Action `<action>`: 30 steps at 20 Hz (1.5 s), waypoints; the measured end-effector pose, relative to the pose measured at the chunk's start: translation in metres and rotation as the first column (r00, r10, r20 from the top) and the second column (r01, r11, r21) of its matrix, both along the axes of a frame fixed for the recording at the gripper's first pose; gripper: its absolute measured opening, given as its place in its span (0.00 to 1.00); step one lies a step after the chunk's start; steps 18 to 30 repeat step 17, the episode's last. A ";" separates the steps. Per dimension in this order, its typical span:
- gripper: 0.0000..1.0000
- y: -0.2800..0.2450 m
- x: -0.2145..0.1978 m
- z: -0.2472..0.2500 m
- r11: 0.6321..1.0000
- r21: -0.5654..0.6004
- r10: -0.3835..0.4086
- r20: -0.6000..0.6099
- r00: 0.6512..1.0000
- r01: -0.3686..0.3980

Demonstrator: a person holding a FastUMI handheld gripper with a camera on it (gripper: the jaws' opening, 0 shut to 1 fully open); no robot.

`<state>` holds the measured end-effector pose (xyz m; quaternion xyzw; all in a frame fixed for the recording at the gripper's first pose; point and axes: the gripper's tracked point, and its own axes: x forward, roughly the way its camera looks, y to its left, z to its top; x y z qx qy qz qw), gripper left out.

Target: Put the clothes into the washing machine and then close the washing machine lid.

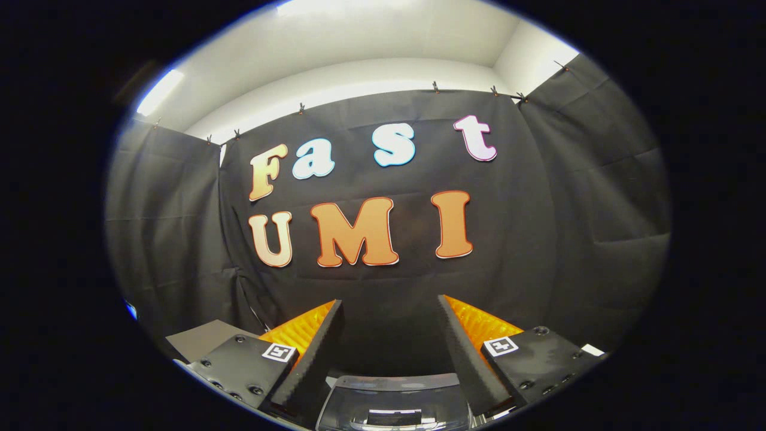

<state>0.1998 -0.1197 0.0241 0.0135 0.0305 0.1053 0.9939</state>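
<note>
My gripper point(390, 304) is held up and points at the booth's black cloth wall, well above the table. Its two orange fingers with black ribbed pads point(323, 341) stand wide apart, and nothing is between them. Below and between the fingers I see the curved, glossy top of the washing machine point(395, 401), a grey rim with a dark shiny panel; whether its lid is up or down I cannot tell. No clothes are in the gripper.
A grey flat surface point(200, 338), likely the table or a box top, lies beyond the left finger. The black cloth wall point(568, 239) closes the booth ahead and on both sides.
</note>
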 end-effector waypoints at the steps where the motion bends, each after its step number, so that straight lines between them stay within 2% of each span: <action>1: 0.98 0.001 -0.004 0.001 1.000 0.002 0.005 0.006 1.000 -0.005; 12: 0.98 -0.018 -0.018 0.002 0.999 0.010 -0.041 0.011 0.999 0.041; 30: 0.98 -0.017 -0.018 -0.001 0.999 0.016 -0.042 0.000 0.999 0.042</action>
